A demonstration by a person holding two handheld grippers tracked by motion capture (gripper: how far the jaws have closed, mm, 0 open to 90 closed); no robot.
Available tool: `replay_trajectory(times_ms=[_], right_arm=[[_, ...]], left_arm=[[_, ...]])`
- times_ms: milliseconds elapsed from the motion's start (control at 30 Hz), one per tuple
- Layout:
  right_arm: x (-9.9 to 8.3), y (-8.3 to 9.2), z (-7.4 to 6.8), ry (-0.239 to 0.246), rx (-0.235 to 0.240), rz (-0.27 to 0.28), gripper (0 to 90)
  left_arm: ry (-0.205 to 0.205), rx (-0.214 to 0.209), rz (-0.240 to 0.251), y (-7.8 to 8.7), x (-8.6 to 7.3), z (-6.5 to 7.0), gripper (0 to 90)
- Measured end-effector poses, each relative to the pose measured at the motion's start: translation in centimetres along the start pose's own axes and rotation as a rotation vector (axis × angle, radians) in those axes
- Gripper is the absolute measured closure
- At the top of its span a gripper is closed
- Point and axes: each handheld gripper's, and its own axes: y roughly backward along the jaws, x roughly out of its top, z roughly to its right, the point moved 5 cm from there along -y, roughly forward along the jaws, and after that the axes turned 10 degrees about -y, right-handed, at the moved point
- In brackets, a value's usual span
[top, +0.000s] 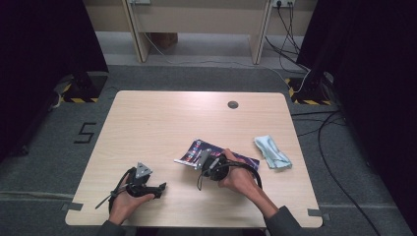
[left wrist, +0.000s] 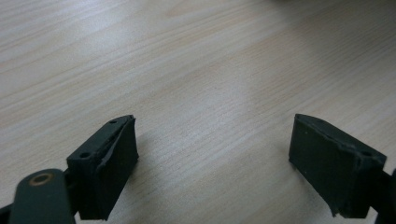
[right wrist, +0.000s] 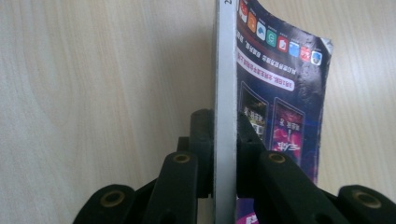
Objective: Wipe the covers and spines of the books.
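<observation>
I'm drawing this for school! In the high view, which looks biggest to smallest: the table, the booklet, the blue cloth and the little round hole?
1. Table, by far the largest.
2. Booklet, partly hidden by the right claw, so its full size is unsure.
3. Blue cloth, looks somewhat smaller than the booklet.
4. Round hole, smallest.

The worktop (top: 162, 128) is a pale wood-grain slab with rounded corners, standing on grey carpet (top: 44, 162). A small round dark cable port (top: 233, 104) sits near its far edge, right of centre. A glossy booklet (top: 196, 149) with a dark, colourful printed cover is on the near-right part of the worktop; whether it lies flat there cannot be told. Near it to the right, apart from it, a crumpled pale blue cloth (top: 272, 152) lies close to the right edge. The left half and the far part of the worktop show bare wood grain.
</observation>
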Motion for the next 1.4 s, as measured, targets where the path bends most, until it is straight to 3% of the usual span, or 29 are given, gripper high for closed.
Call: replay_trajectory(times_ms=[367,600,867,1067,1167,1267,1400], right_arm=[[-1.3,-1.5,-1.6,-0.01,0.01,0.025,78.8],[-2.1,-2.2,-2.5,-0.058,0.037,0.047,75.0],[-2.8,-2.5,-3.1,-0.11,0.093,0.04,65.7],[-3.4,-2.8,-3.7,-0.107,0.123,0.02,58.3],[-3.5,-2.8,-4.0,-0.138,0.18,0.031,57.2],[-3.7,-2.5,-3.9,-0.167,0.195,0.048,54.2],[-4.2,-1.3,-2.3,-0.219,0.146,0.084,52.2]], left_arm=[[-0.006,-0.008,-0.003,0.0,0.1,0.0,14.4],[-0.006,-0.009,-0.004,0.0,0.1,0.1,14.4],[-0.01,-0.013,-0.007,0.0,0.1,0.1,14.6],[-0.017,-0.019,-0.008,0.1,0.0,0.2,14.5],[-0.015,-0.019,-0.007,0.1,0.0,0.2,14.6],[-0.016,-0.019,-0.007,0.1,0.0,0.2,14.5],[-0.022,-0.025,-0.007,0.0,0.1,0.2,14.4]])
